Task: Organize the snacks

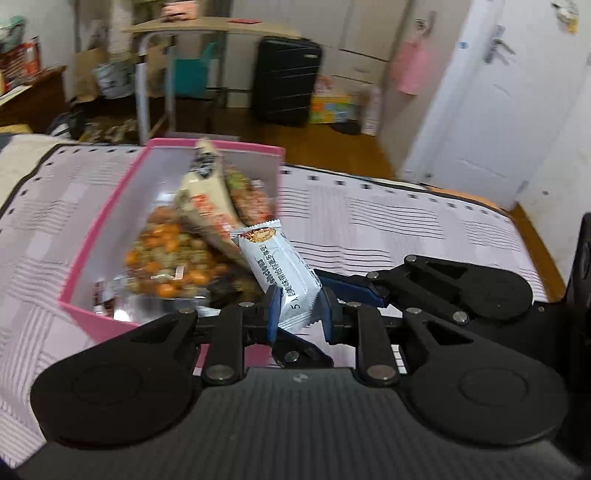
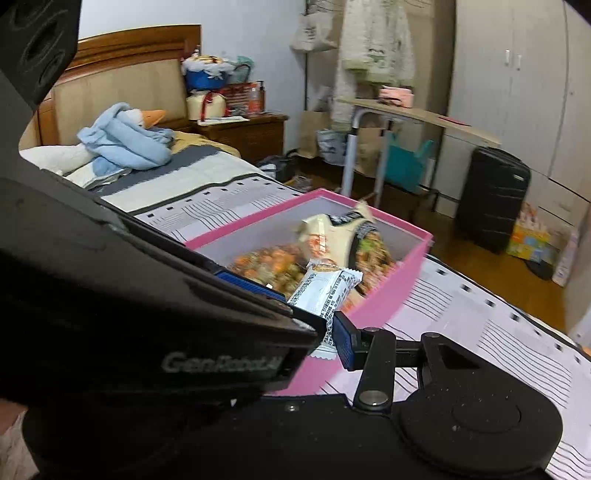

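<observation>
A pink box (image 1: 92,258) sits on the striped bed cover, with several snack packets in it: an orange-and-green bag (image 1: 166,258) and a beige packet (image 1: 207,199) leaning upright. My left gripper (image 1: 299,310) is shut on a white snack bar (image 1: 284,273) and holds it at the box's near right corner. The bar also shows in the right wrist view (image 2: 325,288), beside the pink box (image 2: 391,280). My right gripper lies just right of the left one (image 1: 354,284); in its own view only its right finger (image 2: 343,339) shows, the left gripper body hiding the rest.
The bed cover (image 1: 406,229) stretches to the right of the box. Beyond the bed stand a black suitcase (image 1: 288,81), a small table (image 1: 207,29) and a white door (image 1: 491,103). A blue plush goose (image 2: 125,140) lies near the headboard.
</observation>
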Demonstrator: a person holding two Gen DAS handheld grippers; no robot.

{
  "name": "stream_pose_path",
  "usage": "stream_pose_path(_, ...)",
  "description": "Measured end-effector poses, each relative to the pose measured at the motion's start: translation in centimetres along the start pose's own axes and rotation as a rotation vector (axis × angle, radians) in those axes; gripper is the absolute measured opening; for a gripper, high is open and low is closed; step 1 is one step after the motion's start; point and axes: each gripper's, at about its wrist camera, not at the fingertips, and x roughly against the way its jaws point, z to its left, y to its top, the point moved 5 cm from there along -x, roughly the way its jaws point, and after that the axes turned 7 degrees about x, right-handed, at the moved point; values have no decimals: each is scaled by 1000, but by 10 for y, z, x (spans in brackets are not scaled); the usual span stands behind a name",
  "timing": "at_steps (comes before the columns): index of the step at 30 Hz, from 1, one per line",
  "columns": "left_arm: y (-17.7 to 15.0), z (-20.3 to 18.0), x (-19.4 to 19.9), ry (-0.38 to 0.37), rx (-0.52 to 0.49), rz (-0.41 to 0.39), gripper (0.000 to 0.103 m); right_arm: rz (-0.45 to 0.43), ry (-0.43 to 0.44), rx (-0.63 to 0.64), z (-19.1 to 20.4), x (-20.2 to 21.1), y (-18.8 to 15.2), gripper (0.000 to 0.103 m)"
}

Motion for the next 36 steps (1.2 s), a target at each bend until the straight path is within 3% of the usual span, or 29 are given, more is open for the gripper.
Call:
stream_pose_path(7, 14, 54, -18, 26, 110, 12, 23, -3, 141, 42, 3, -43, 11, 51)
stream_pose_path(13, 17, 79, -46, -23, 190, 38, 26, 46, 98, 54, 1, -69, 7, 52)
stream_pose_path(14, 19, 80, -47, -29, 197, 37, 29, 52, 77, 48, 0, -69, 7, 54)
stream_pose_path(15, 20, 81, -47, -24, 202, 31, 39, 64, 56, 45, -1, -67, 5, 56)
stream_pose_path(17, 20, 81, -43, -1, 190, 8, 45, 62, 19, 22, -7, -57, 2, 63)
stream_pose_path(24, 9, 69, -28, 80, 137, -21, 47, -25, -17, -145, -23, -1, -12, 64)
stream_pose_path(36, -5, 35, 36, 85, 39, -91, 54, -92, -143, -337, -50, 92, -43, 65)
